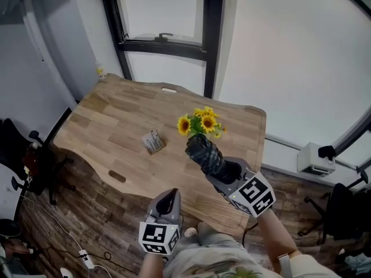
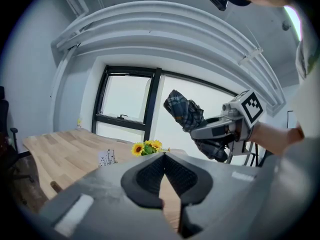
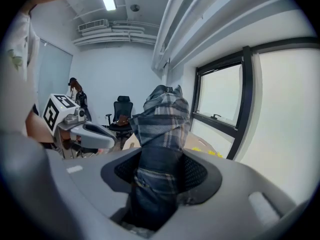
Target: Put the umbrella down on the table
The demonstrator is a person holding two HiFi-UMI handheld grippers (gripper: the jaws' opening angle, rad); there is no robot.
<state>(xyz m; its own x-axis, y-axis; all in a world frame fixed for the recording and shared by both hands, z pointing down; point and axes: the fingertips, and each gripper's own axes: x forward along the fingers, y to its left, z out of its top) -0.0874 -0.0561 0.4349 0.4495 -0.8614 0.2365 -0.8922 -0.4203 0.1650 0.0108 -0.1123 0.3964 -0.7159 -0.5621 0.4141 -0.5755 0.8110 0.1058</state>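
On my left, the left claw (image 1: 169, 197) is pinched shut with nothing in it, hovering just short of the near edge of the wooden desk (image 1: 110, 120). Out on the desk there's a little card stand (image 1: 153, 141), then a bunch of sunflowers (image 1: 200, 122) to its right. The right claw (image 1: 225, 172) is clamped around the folded plaid umbrella (image 1: 204, 150), which is up in the air over the desk's near right part, tilted, not touching the wood
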